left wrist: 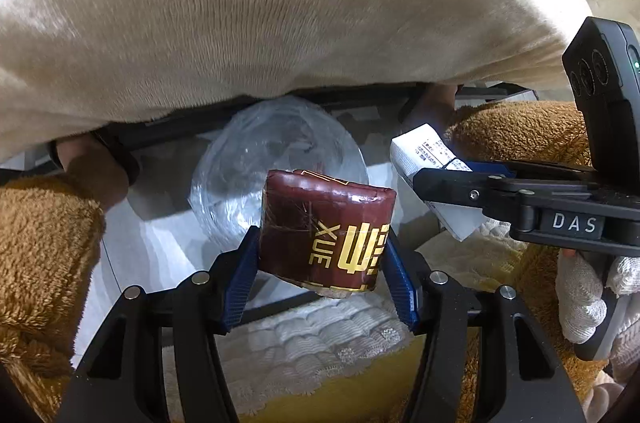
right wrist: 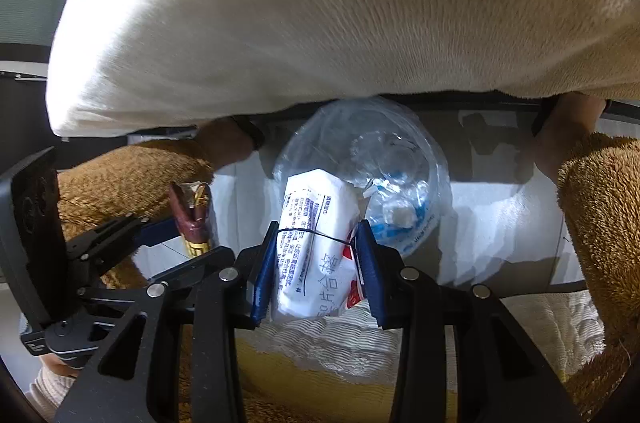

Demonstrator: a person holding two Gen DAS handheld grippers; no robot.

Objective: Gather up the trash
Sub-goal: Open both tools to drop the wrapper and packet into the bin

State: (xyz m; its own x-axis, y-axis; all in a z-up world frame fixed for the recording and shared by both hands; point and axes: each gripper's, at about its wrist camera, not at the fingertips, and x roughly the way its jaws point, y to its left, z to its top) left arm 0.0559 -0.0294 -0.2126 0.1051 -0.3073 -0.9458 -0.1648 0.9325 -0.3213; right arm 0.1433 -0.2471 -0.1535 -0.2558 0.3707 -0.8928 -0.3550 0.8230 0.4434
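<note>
Where the left wrist camera looks along its own fingers, the left gripper (left wrist: pixel 320 259) is clamped on a maroon wrapper (left wrist: pixel 326 235) with gold lettering, its blue pads (left wrist: pixel 240 287) pressing both sides of the packet. Beyond the wrapper sits a clear plastic bag (left wrist: pixel 276 159), rounded and crinkled, against a pale floor. A cream plush cushion (left wrist: pixel 260 15) fills the upper half of this view, and a person's bare forearms in brown fleece sleeves (left wrist: pixel 44 243) reach under its lower edge on both sides. At the right edge the right gripper (left wrist: pixel 440 183) enters sideways, closed on a white printed packet (left wrist: pixel 424 159); a white-gloved hand (left wrist: pixel 584 299) shows below it. A white quilted cloth (left wrist: pixel 320 339) with a yellow border lies beneath the fingers.

Through the right wrist camera, the right gripper (right wrist: pixel 316 263) pinches the white printed packet (right wrist: pixel 316 247) between its blue pads (right wrist: pixel 266 275), with a thin dark thread crossing the packet's front. Just behind it is the clear plastic bag (right wrist: pixel 384 159), with blue-printed scraps visible inside. At the left, the left gripper (right wrist: pixel 176 227) comes in from the side, gripping the maroon wrapper (right wrist: pixel 192 215). The cream plush cushion (right wrist: pixel 320 15) again spans the top, with the brown fleece sleeves (right wrist: pixel 596 207) at either side and the white quilted cloth (right wrist: pixel 328 343) below.
</note>
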